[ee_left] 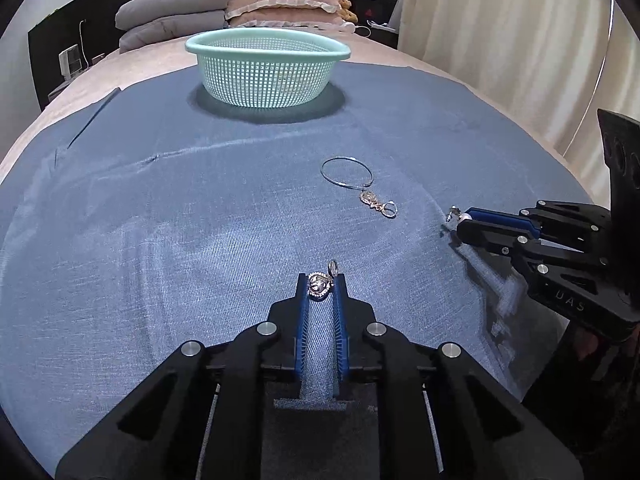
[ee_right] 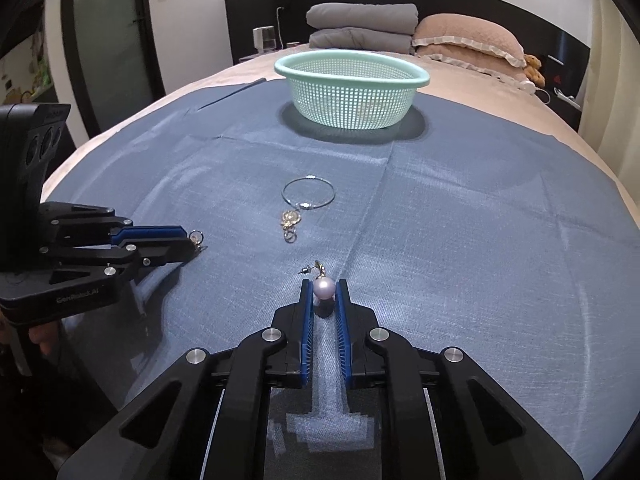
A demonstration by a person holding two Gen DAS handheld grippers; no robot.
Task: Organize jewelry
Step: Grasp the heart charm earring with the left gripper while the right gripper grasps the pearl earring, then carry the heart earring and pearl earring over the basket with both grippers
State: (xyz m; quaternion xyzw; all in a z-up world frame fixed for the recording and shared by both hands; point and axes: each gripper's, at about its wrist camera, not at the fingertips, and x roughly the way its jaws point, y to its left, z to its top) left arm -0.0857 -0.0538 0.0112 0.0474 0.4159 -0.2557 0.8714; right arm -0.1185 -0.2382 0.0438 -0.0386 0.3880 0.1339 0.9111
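Observation:
A round silver pendant earring [ee_left: 319,285] sits pinched between the blue pads of my left gripper [ee_left: 320,282], low over the blue cloth [ee_left: 160,220]. The same gripper [ee_right: 192,240] shows at the left of the right wrist view, the earring's loop [ee_right: 195,237] poking out at its tips. My right gripper [ee_right: 324,286] is shut on a pearl earring [ee_right: 323,289] whose gold post sticks out ahead. From the left wrist view that gripper [ee_left: 460,222] lies at the right with the pearl [ee_left: 464,216] at its tips. A thin hoop with a charm [ee_left: 352,184] [ee_right: 304,204] lies loose between the two grippers.
A mint mesh basket [ee_left: 266,76] [ee_right: 352,94] stands at the far middle of the cloth. Beyond it on the bed are folded grey bedding [ee_right: 360,26] and a pink pillow [ee_right: 468,38]. A curtain [ee_left: 500,40] hangs at the right.

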